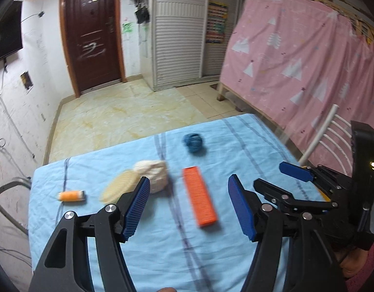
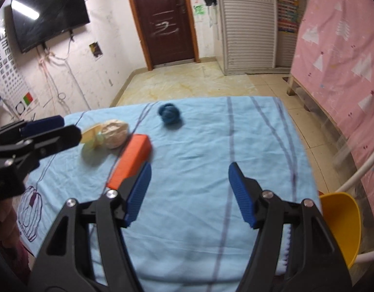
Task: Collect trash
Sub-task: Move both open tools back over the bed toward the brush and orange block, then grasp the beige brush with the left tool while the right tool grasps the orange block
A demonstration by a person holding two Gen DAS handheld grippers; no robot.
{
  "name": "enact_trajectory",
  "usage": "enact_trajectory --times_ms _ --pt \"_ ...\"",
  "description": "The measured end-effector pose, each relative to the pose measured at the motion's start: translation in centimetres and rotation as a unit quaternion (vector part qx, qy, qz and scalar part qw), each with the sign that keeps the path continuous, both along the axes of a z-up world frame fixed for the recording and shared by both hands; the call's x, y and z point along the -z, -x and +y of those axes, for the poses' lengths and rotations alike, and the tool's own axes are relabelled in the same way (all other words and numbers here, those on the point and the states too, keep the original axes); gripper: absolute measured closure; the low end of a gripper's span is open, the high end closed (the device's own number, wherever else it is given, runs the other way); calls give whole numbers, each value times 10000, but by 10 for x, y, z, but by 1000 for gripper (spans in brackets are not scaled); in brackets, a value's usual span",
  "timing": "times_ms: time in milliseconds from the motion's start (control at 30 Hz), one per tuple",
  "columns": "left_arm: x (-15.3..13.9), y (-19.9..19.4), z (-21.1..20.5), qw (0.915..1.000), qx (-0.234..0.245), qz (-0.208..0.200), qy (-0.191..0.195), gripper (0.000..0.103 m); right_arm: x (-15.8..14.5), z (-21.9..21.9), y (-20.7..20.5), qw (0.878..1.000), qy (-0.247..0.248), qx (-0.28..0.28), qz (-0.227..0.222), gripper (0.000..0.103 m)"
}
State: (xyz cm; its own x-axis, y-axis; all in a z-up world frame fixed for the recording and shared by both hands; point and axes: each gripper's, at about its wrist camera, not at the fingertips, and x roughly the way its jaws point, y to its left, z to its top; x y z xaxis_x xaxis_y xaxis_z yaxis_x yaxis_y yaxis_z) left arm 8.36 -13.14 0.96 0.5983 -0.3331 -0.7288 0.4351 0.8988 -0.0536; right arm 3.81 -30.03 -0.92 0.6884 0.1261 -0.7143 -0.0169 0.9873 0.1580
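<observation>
Two grippers up over the table, both with jaws spread wide and nothing held. My left gripper (image 1: 189, 209) hangs above the blue striped tablecloth (image 1: 150, 255); the orange block (image 1: 199, 196) lies between its fingers in my view, flat on the cloth. Just left of the block I see a crumpled cream paper wad (image 1: 154, 175) touching a pale round lid-like piece (image 1: 119, 187), and farther left a small orange spool (image 1: 71, 196). A dark blue crumpled ball (image 1: 193, 143) sits toward the far edge. My right gripper (image 2: 190, 196) hovers over bare cloth, the yellow bin (image 2: 342, 223) just off the table's right edge beside it.
</observation>
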Motion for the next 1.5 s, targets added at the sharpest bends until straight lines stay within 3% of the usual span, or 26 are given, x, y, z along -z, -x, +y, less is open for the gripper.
enact_trajectory --times_ms 467,833,1233,1500 --pt "33 -39 42 9986 -307 293 -308 44 19 55 -33 9981 114 -511 311 39" --pt "60 -57 47 9962 -196 507 -674 44 33 69 -52 9962 139 -698 503 39" --pt "76 -74 48 9912 179 402 -1250 45 42 81 -63 9946 210 -803 629 39" --pt "81 -72 48 9918 320 279 -1205 59 43 89 -67 9941 364 -796 639 39"
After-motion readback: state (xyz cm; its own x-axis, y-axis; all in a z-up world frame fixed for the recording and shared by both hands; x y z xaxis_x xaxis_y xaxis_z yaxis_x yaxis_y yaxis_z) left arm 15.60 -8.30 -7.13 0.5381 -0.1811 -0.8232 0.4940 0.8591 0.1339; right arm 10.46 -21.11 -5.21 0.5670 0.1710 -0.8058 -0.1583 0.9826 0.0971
